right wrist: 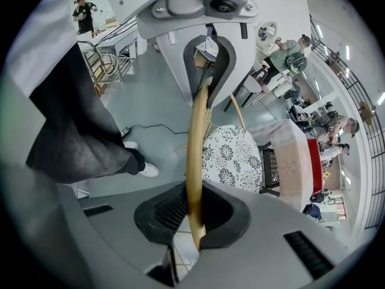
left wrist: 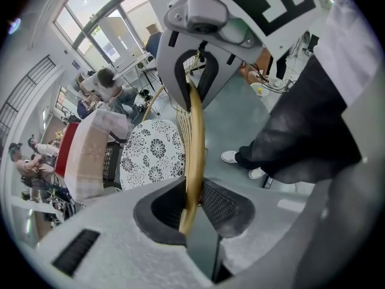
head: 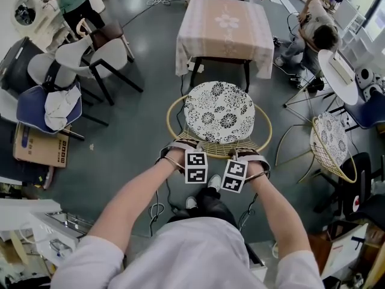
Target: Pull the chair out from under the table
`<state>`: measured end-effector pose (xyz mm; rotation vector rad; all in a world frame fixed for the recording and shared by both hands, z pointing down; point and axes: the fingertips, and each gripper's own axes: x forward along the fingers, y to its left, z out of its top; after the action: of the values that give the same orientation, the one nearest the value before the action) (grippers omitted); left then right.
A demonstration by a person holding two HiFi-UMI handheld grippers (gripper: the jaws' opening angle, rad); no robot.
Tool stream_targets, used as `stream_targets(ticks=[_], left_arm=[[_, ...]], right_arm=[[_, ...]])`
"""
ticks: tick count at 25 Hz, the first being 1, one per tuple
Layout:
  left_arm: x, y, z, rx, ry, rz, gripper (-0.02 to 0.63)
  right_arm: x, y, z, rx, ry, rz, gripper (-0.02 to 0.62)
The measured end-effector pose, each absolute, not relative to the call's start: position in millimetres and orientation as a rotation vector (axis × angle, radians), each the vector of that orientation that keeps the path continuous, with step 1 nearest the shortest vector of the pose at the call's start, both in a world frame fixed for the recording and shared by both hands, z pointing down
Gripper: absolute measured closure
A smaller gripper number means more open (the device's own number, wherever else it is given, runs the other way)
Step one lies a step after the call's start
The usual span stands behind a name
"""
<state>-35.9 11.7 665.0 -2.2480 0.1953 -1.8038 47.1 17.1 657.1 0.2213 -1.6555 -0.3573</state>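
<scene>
Head view: left gripper point(head: 178, 149) and right gripper point(head: 251, 156) both clamp the gold rim point(left wrist: 194, 161) of the chair point(head: 219, 112), side by side on its near arc. It lies straight ahead of them with the table point(head: 224, 29) just beyond, so I reckon the pull goes straight back toward the body.

**A:** State the finish of the chair point(head: 169, 117).
**B:** Frame: gold-yellow wire. Cushion point(head: 219, 112): white with a black floral print.
**A:** Desk point(head: 204, 44)?
**B:** Cloth: pale pink, with one white flower motif at the centre.
**A:** Left gripper point(left wrist: 191, 205) and right gripper point(right wrist: 194, 215)?
**B:** Bodies: grey. Pads point(left wrist: 221, 206): black. Marker cubes point(head: 196, 167): white with black square patterns.
**A:** Floor point(head: 144, 131)?
**B:** Dark grey-green, plain.
</scene>
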Motion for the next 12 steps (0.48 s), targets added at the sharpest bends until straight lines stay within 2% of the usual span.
stream_targets(ticks=[12], left_arm=[[-38,37,664,-2.250,0.186,-1.809,0.535]], right_arm=[[46,41,656,0.251,-1.660,-0.346,0.565]])
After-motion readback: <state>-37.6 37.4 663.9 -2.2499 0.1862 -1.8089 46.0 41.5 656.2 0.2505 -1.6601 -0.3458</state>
